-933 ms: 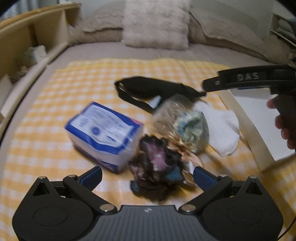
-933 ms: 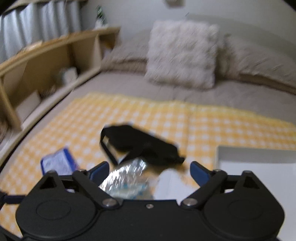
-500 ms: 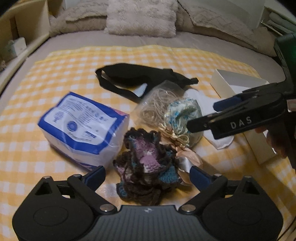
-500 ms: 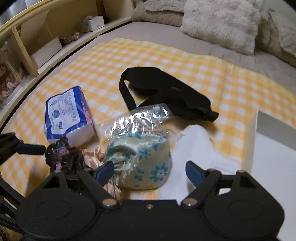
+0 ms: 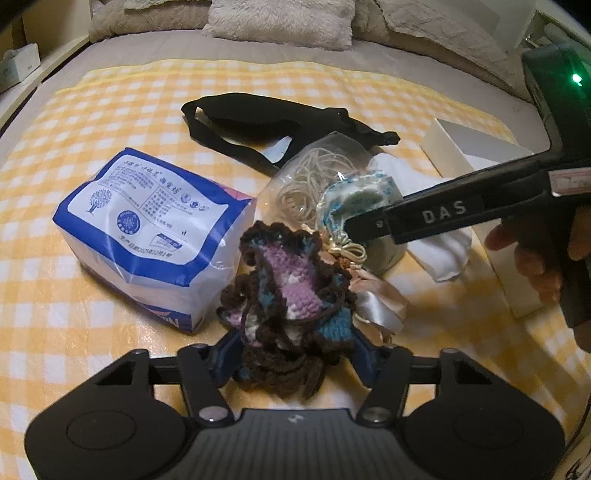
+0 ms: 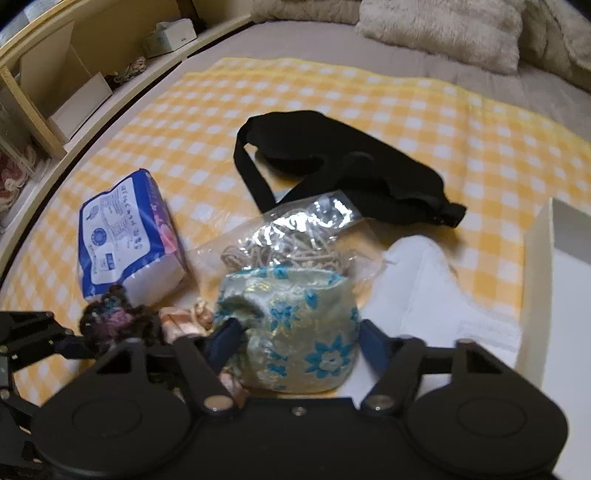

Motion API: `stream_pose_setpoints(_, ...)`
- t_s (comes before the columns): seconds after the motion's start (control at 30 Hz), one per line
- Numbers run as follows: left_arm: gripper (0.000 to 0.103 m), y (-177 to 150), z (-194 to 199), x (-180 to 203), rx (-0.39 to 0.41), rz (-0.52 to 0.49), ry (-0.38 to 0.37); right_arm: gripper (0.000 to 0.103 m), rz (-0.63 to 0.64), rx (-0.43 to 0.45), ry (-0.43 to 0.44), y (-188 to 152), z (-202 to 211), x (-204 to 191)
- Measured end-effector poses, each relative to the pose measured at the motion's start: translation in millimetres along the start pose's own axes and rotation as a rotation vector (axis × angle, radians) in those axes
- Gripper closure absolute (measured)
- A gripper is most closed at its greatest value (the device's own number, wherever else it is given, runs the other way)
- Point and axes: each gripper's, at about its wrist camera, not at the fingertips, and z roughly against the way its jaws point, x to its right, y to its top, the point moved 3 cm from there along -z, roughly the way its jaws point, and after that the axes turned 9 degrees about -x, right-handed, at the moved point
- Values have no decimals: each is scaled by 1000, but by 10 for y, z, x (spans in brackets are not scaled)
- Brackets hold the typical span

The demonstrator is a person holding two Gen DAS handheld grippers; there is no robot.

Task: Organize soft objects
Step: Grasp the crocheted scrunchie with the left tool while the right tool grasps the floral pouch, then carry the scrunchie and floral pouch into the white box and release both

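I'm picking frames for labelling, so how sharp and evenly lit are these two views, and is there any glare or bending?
Left wrist view: sharp, warm dim light, crochet piece crisp, glare on the tissue pack; fisheye bends the bed edge. Right wrist view: softer, slight blur on the floral pouch and eye mask, glare on the plastic bag, dark corners.

A bed (image 5: 92, 62) under a yellow-and-white checked cloth (image 5: 110, 122) — soft things heaped mid-cloth.

On the cloth: a blue-and-white tissue pack (image 5: 147, 236) at left, a black strap mask (image 5: 266, 122) farther back, a clear bag of cord (image 5: 310, 181), a crocheted piece (image 5: 291, 280) nearest, a floral pouch (image 6: 295, 325), a white towel (image 6: 436, 291), and a white box (image 6: 535, 273) at right — pillows (image 5: 280, 22) lie at the far end.
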Motion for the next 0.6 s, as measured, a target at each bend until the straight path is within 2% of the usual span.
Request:
stream_pose_setpoints(0.07,49,-9,10,-5,-4,7,-7,43,5,-9,-7,11,2,-29)
stream_pose_setpoints(0.1,50,-13,17,-9,-5,7,-6,52,16,-13,-12,16,5,-47)
stream_pose_setpoints(0.23,53,-45,44,-11,3,17,13,64,35,-20,-34,7,41,-91)
stream_pose_setpoints(0.4,54,-82,139,-10,34,39,38,69,69,-12,-55,-27,134,-183)
stream_pose_setpoints(0.6,54,-147,329,13,91,60,58,70,74,44,-73,-82,372,-255)
